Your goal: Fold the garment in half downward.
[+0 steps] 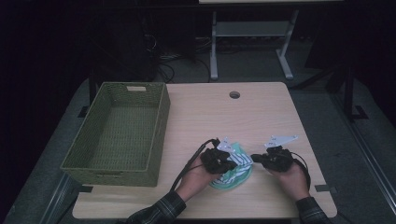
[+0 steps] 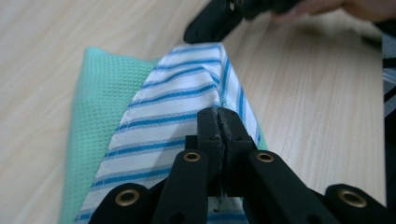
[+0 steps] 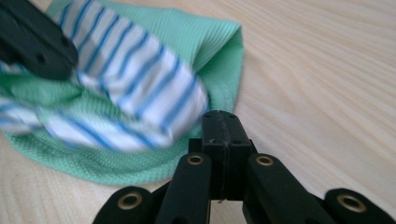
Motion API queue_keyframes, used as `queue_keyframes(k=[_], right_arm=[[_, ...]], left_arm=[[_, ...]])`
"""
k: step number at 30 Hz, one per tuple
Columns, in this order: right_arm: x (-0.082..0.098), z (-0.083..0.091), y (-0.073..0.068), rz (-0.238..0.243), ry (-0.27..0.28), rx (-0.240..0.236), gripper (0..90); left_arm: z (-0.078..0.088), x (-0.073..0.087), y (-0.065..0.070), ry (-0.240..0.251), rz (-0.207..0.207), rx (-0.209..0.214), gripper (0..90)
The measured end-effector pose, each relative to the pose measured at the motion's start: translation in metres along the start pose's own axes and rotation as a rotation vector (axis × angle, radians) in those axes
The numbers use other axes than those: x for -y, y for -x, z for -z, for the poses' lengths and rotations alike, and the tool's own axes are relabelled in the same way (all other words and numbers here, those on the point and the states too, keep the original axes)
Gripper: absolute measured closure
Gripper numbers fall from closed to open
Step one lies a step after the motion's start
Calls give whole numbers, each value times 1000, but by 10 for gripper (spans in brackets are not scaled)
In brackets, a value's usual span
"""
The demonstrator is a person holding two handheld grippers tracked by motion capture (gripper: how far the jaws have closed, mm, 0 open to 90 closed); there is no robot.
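A white cloth with blue stripes [image 2: 173,102] lies over a mint-green waffle cloth [image 2: 100,107] near the table's front edge, between my two hands in the high view. My left gripper [image 2: 223,119] is shut on the striped cloth's edge, and a fold of it rises from the pile toward the jaws. In the high view the left gripper [image 1: 232,164] sits over the pile. My right gripper [image 3: 223,122] is shut with nothing between its jaws, just right of the striped cloth [image 3: 140,84] and the green cloth [image 3: 219,46]. Its tip [image 2: 210,23] shows beyond the far end of the fold.
A green woven basket [image 1: 161,121] with nothing in it stands at the table's left. The light wooden table [image 1: 233,116] has a round cable hole [image 1: 234,94] near its far edge. Beyond it are a dark floor and a white desk frame [image 1: 214,51].
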State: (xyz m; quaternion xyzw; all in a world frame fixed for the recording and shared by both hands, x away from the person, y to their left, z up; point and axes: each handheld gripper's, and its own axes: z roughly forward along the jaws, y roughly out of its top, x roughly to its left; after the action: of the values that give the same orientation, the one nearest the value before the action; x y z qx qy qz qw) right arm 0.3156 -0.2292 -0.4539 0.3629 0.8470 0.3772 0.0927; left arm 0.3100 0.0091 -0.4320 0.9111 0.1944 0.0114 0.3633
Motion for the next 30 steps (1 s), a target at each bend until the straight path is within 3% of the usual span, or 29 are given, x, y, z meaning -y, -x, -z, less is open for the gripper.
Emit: queue_keyframes(k=[4, 9, 12, 16, 22, 26, 30], right_arm=[[-2, 4, 0, 13, 14, 6, 897], [-5, 8, -7, 35, 36, -10, 897], [-6, 9, -12, 45, 39, -23, 897], [-7, 8, -18, 52, 34, -42, 898], [-6, -1, -23, 69, 0, -59, 898], [-4, -8, -22, 71, -41, -60, 897], [-2, -13, -22, 89, -77, -36, 898]], left_arm=[[-8, 3, 4, -28, -10, 16, 864], [5, 2, 6, 12, 2, 18, 721], [17, 4, 7, 34, 7, 21, 723], [26, 12, 11, 48, 31, 40, 821], [18, 29, 20, -18, 37, 69, 880], [8, 36, 22, -91, 9, 59, 886], [5, 37, 21, -103, 2, 51, 895]])
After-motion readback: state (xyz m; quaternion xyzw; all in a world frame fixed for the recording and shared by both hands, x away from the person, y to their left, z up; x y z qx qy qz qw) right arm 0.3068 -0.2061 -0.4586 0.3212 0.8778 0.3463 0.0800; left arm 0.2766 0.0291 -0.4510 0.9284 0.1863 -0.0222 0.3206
